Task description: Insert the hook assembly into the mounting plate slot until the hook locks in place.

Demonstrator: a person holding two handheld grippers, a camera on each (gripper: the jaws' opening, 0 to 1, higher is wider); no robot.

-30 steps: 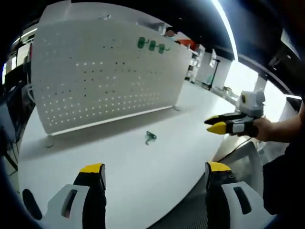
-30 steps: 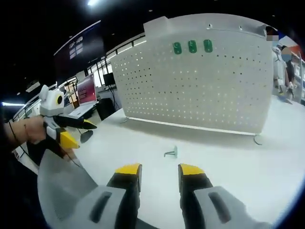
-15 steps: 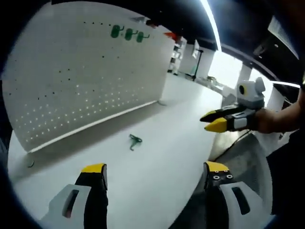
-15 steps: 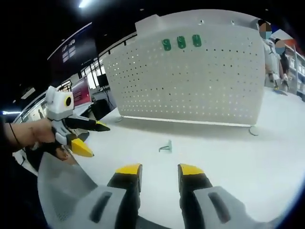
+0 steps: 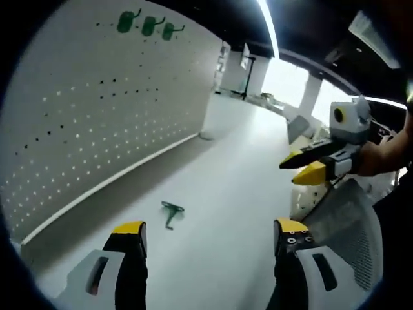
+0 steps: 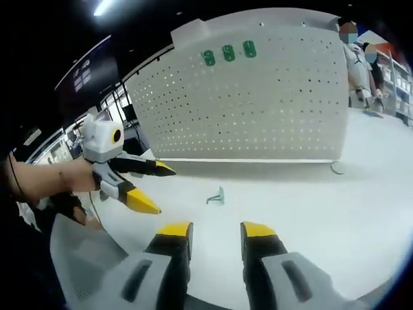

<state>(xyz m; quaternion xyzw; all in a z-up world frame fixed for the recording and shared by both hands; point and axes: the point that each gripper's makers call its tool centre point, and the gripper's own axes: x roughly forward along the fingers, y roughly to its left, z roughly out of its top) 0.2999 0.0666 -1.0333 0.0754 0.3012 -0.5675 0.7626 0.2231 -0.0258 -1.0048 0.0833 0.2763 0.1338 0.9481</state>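
Hook (image 5: 171, 211) lies loose on the white table (image 5: 239, 168), lower centre-left of left gripper view, just ahead of the left gripper (image 5: 208, 234), whose jaws stand wide apart w/ nothing held. Right gripper (image 6: 216, 232) sits bottom centre of right gripper view, jaws a narrow gap apart, also empty; hook mid-frame there. Pegboard (image 6: 258, 110) stands upright beyond, three green hooks (image 6: 228, 53) near its top.

Step in hand, I'd say: reach & pick. Best to come down square over hook, close on its shank, not the tip.

Hook's shape & which way it faces too small to tell; target slot not identifiable
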